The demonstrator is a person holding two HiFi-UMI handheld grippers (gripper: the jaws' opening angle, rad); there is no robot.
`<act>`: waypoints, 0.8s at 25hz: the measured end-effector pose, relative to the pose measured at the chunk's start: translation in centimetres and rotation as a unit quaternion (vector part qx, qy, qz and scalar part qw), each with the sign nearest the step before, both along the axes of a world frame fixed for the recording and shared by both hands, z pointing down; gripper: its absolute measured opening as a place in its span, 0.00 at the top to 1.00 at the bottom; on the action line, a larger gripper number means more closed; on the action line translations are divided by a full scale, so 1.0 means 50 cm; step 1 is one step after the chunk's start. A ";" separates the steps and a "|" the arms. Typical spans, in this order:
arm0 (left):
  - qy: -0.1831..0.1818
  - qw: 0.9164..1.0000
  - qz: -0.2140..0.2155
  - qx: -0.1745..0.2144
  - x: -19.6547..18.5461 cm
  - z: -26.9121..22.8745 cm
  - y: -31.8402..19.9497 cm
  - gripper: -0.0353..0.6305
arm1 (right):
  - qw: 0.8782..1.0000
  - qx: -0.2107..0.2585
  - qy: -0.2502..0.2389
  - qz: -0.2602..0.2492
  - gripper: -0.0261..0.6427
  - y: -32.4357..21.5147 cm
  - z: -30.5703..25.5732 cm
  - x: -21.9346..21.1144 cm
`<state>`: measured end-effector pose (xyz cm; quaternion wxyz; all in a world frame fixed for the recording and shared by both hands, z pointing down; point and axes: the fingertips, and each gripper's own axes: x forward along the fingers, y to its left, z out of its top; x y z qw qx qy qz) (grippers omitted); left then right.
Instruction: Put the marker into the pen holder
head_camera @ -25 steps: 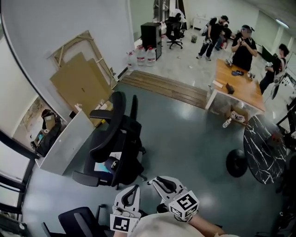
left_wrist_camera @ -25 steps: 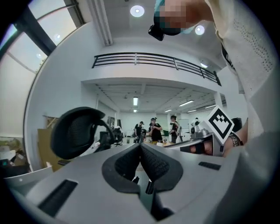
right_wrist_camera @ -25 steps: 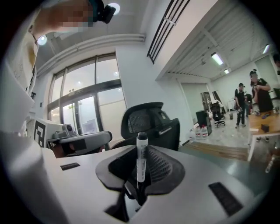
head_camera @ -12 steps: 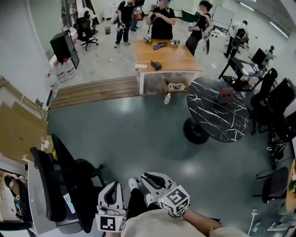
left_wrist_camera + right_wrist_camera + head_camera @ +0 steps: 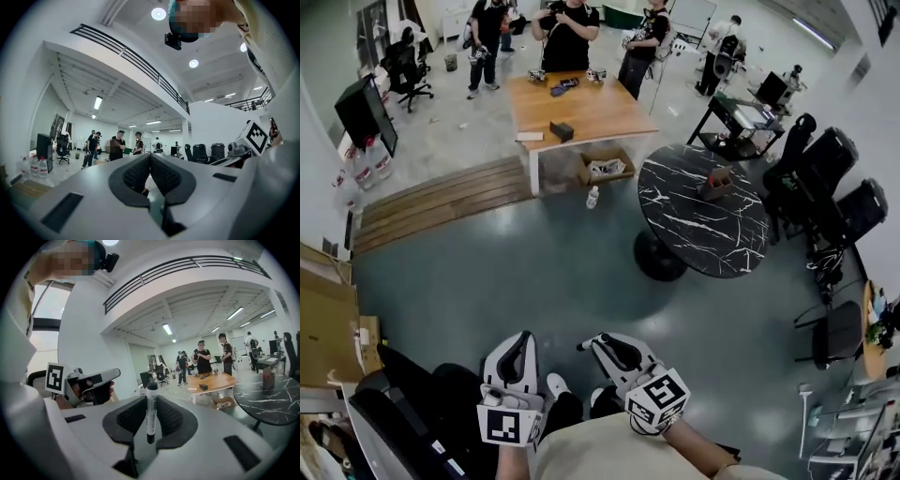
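A round black marble tabletop (image 5: 694, 230) stood near a wooden tabletop (image 5: 591, 108); a cardboard box (image 5: 605, 169) lay below, people (image 5: 567, 33) behind.

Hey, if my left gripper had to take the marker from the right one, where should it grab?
Likely the black upper end of the marker: it alone stands clear past the right gripper, whose pads clamp the white barrel. Bring the left gripper in from beyond those jaw tips, opening it first; its jaws are together.
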<state>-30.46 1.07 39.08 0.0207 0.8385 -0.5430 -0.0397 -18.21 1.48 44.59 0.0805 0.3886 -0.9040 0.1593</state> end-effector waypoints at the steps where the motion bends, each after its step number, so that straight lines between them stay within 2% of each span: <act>1: 0.003 1.000 0.002 0.001 -0.005 -0.004 -0.016 0.93 | 1.000 -0.001 -0.002 0.015 0.84 -0.012 -0.001 0.008; 4: 0.012 1.000 0.015 -0.006 -0.004 0.000 -0.059 0.93 | 0.999 -0.007 -0.002 0.047 0.84 -0.048 0.001 0.038; 8: -0.022 0.997 0.062 -0.028 0.055 0.034 -0.118 0.93 | 0.996 -0.010 -0.001 0.084 0.84 -0.105 0.012 0.096; 12: -0.039 0.993 0.102 -0.047 0.146 0.059 -0.171 0.93 | 0.993 -0.013 -0.012 0.115 0.84 -0.171 0.019 0.174; 20: -0.047 0.989 0.128 -0.062 0.383 0.059 -0.347 0.93 | 0.992 -0.011 -0.030 0.122 0.84 -0.367 0.026 0.383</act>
